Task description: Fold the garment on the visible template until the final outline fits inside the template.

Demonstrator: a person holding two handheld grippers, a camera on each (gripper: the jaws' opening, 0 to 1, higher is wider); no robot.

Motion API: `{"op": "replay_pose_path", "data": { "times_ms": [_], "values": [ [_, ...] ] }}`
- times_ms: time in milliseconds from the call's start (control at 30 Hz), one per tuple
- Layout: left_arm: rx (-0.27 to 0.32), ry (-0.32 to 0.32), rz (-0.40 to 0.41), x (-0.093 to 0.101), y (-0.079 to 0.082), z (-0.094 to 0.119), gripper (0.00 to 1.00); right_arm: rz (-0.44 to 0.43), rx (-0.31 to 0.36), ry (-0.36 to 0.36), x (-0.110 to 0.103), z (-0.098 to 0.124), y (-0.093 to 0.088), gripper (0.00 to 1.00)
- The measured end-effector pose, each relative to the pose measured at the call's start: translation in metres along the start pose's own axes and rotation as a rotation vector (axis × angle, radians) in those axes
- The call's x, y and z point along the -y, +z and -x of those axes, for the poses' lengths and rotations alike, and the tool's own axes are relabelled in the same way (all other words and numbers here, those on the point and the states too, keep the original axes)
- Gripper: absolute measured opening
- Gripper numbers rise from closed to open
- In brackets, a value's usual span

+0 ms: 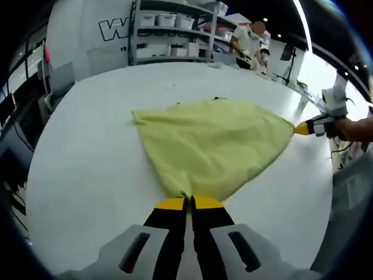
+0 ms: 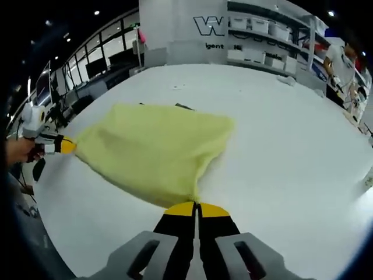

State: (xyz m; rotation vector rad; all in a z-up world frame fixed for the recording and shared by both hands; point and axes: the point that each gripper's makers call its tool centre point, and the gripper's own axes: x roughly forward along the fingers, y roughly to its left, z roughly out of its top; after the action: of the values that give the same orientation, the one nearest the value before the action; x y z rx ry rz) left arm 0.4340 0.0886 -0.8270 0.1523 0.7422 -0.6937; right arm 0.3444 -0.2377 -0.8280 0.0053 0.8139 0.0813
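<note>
Left gripper view: left gripper [image 1: 189, 202] at 6 o'clock, jaws clenched on a corner of the yellow garment [image 1: 213, 146]. Garment spread over the middle of the white table [image 1: 87, 163], pulled taut toward 3 o'clock, where the right gripper [image 1: 303, 128] pinches the opposite corner, a hand [image 1: 349, 129] behind it. A dark sliver [image 1: 219, 98] peeks out at the garment's far edge, 12 o'clock; cannot tell what it is. Beyond the table at 12 o'clock: shelving [image 1: 175, 32] with white bins, a wall with large lettering [image 1: 113, 28], a person [image 1: 247, 41] at 1 o'clock. Nothing on the table blocks the cloth.

Right gripper view: right gripper [image 2: 197, 207] at 6 o'clock, jaws closed tight on the garment's [image 2: 154, 151] near corner. Cloth runs to 9 o'clock, where the left gripper [image 2: 65, 146] grips the other corner. This view adds glass-walled windows [image 2: 99, 55] at 10 o'clock, a wide bare stretch of table [image 2: 291, 146] toward 3 o'clock, shelving [image 2: 262, 35] at 1 o'clock, and a person [image 2: 341, 64] at 2 o'clock. A dark strip [image 2: 183, 107] shows at the garment's far edge.
</note>
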Motion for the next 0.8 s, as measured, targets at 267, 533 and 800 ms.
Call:
{"op": "replay_pose_path", "data": {
  "times_ms": [267,533,800],
  "values": [
    [0.013,0.008,0.036,-0.003,-0.005,0.007,0.05,0.207,0.061,0.105,-0.008,0.007,0.0,0.0],
    [0.021,0.002,0.072,0.006,-0.014,0.018,0.05,0.256,0.053,0.173,0.0,0.011,-0.005,0.0],
    [0.053,0.007,0.14,0.006,-0.019,0.028,0.06,0.185,0.037,0.157,0.015,0.022,-0.008,0.0]
  ]
}}
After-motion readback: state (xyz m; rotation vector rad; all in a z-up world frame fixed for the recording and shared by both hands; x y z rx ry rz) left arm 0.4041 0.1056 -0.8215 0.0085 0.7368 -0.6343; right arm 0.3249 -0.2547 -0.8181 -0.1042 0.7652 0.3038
